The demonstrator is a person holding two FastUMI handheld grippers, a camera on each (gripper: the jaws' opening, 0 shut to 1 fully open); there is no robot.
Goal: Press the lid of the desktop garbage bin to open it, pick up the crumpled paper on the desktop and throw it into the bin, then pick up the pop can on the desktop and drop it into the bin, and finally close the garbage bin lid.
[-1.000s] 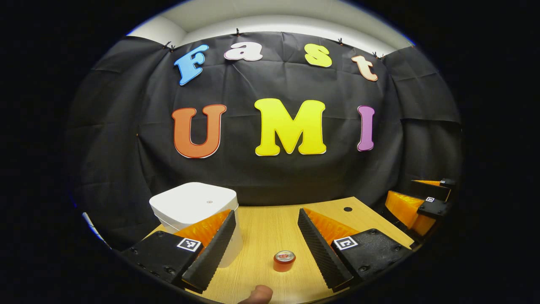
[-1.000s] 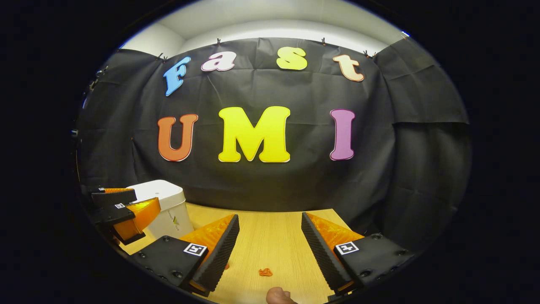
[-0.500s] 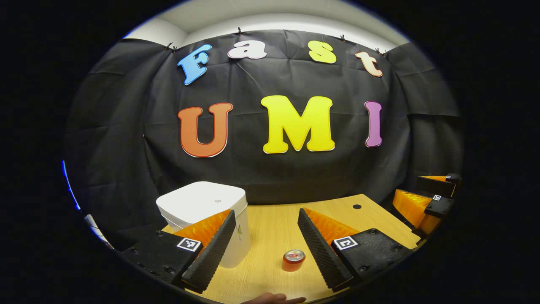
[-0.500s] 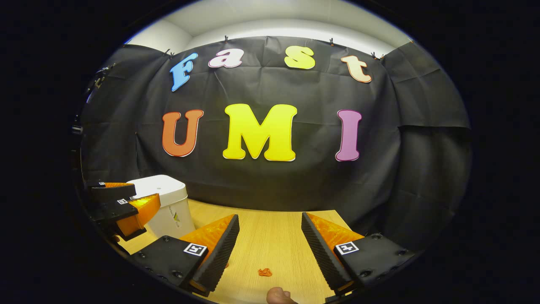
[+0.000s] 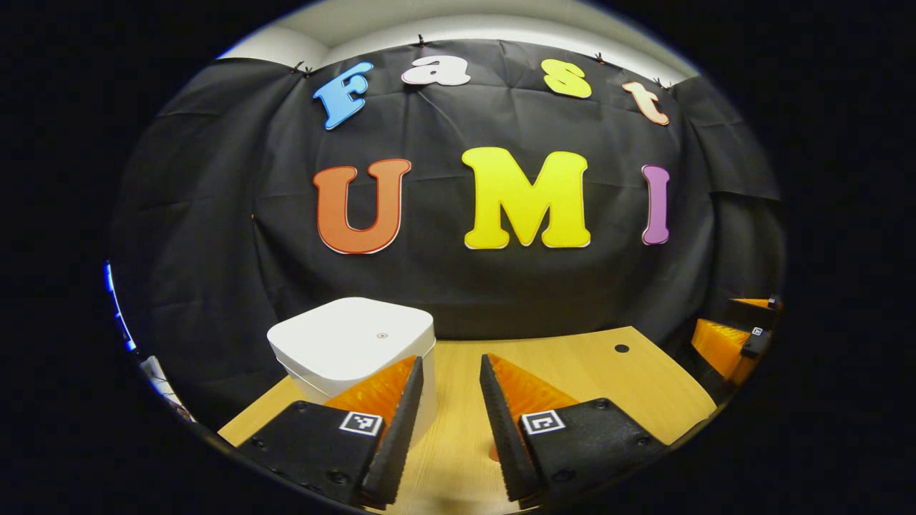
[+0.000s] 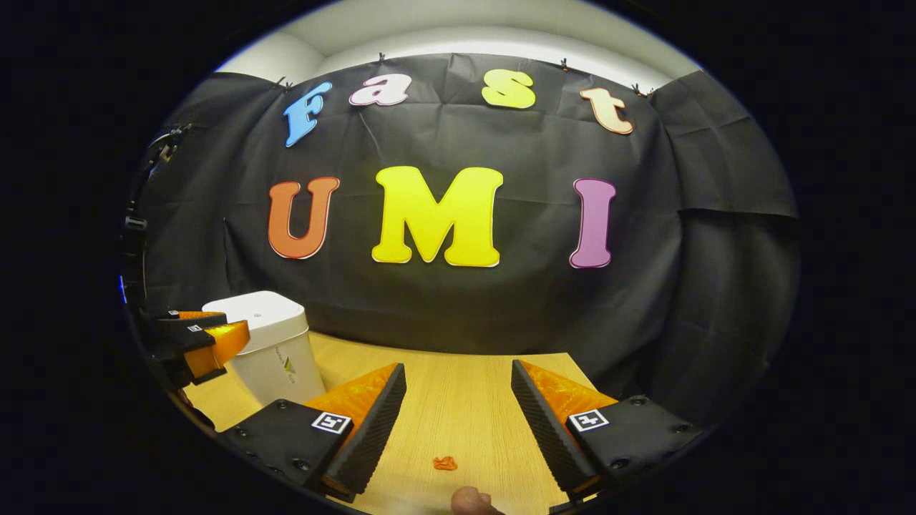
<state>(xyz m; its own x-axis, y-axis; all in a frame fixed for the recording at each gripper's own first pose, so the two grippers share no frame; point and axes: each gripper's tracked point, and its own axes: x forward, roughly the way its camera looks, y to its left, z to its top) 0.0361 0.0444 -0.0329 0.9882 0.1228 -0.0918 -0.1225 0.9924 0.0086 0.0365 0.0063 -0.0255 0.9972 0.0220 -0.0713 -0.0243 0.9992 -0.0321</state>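
A: Left gripper (image 5: 451, 361) state?
B: Fingers apart, narrow gap, nothing pinched. Bare table (image 5: 458, 436) in the gap. Reddish sliver (image 5: 494, 452) low at inner edge of one finger; cannot tell if pop can.

A: Bin from left gripper view?
B: White garbage bin (image 5: 351, 343) just past the near finger, partly behind it. Lid (image 5: 358, 329) down flat, small dot near centre. Stands near the table's edge on that side, back close to the black cloth wall (image 5: 215, 236).

A: Room beyond?
B: Open wood past the fingertips out to the far edge under the cloth. Round hole (image 5: 621, 348) near the far corner. Right gripper (image 5: 730, 336) off past that corner, well apart from the bin.

A: Right gripper (image 6: 458, 366)?
B: Fingers spread wide, holding nothing. Fingertip of the holding hand (image 6: 469, 501) at the very bottom.

A: Paper?
B: Crumpled paper (image 6: 445, 463) small, lying on the table low between the two fingers, touching neither. Open wood all round it and ahead to the far edge.

A: Anything further out in right gripper view?
B: Bin off to one side, lid down. Left gripper (image 6: 215, 337) just beside its upper part; contact with the lid cannot be told.
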